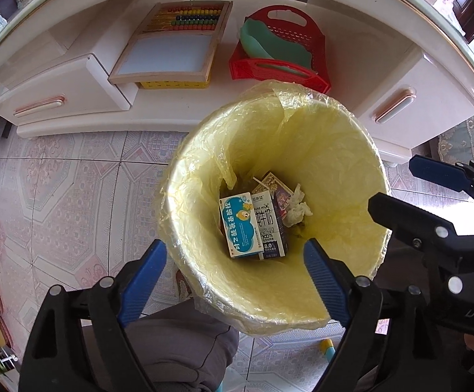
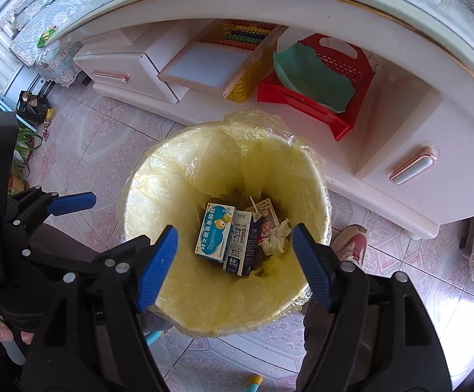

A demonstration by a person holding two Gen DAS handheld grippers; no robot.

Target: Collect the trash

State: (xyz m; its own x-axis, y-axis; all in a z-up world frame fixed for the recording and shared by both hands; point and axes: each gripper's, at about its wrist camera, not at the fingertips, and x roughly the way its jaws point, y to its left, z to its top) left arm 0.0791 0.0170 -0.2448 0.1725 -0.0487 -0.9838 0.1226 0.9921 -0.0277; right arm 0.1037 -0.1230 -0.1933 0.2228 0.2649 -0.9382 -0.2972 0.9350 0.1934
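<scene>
Both grippers hang over the bin point(image 1: 344, 150), a pale round one lined with a crinkly yellow bag point(image 2: 184, 176), sitting on the patterned tile floor point(image 1: 73, 196) right in front of a white cabinet point(image 2: 416, 179). The left gripper point(image 1: 237, 281) has its jaws spread wide with nothing between them, and same story for the right gripper point(image 2: 233, 268): released, empty, blue pads apart. All the trash is down at the bottom of the bin: a blue-and-white medicine box point(image 1: 240, 225) lying at about 9 o'clock of the pile, a milk carton point(image 2: 241, 248) touching it in the middle, a crumpled tissue point(image 2: 276, 236) at 3 o'clock, and a dark patterned card or packet point(image 1: 274, 183) poking out at 12 (can't read what it is). On the cabinet's low shelf at 12 o'clock from the bin there's a red basket point(image 1: 263, 68) with something green in it, and an abacus board point(image 2: 223, 62) to its 9 o'clock. A pink shoe point(image 2: 351, 245) sits beside the bin at 3 o'clock in the right wrist view.
</scene>
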